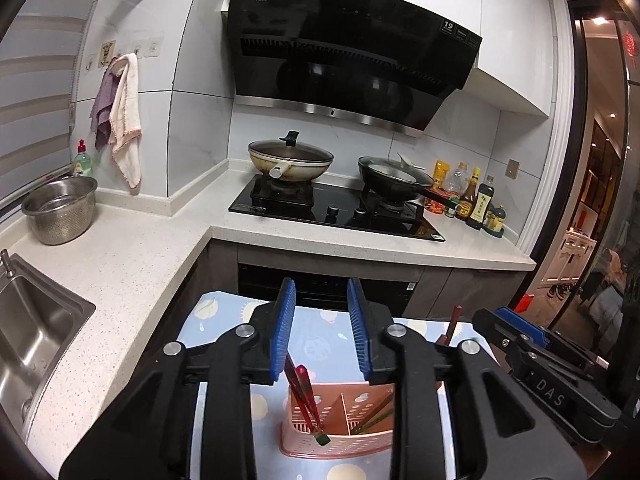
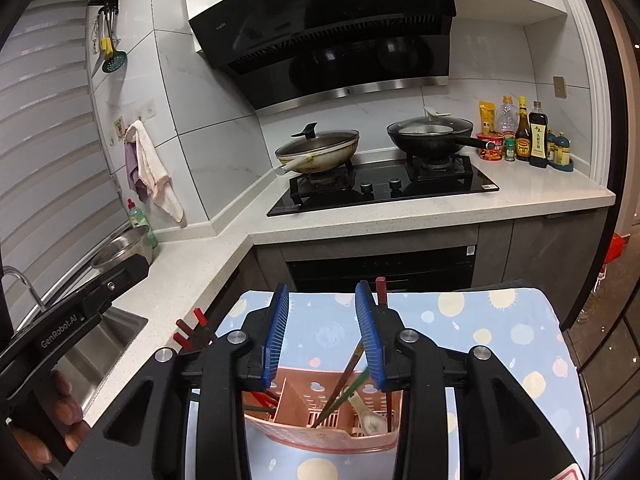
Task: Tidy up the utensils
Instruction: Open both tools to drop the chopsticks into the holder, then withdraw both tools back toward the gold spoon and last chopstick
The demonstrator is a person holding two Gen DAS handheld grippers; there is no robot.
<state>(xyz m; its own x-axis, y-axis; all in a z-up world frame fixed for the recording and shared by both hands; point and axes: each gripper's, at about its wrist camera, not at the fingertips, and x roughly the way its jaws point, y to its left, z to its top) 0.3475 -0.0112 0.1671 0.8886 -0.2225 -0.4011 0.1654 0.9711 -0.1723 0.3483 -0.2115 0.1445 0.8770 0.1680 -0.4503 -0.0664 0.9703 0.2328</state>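
"DAS" is printed on the right tool (image 2: 323, 328) as the left wrist view shows it; "GenRobot.AI" runs along the left tool (image 1: 321, 322) in the right wrist view. The black range hood (image 1: 344, 48) reads "vatti". Both tools are released, jaws apart, holding nothing, above a pink perforated plastic utensil holder (image 2: 320, 438) on a blue patterned cloth (image 2: 500, 344). Its divided compartments hold red chopsticks (image 1: 303, 394), dark brown chopsticks (image 2: 340, 384) and a white ceramic spoon (image 2: 370, 420).
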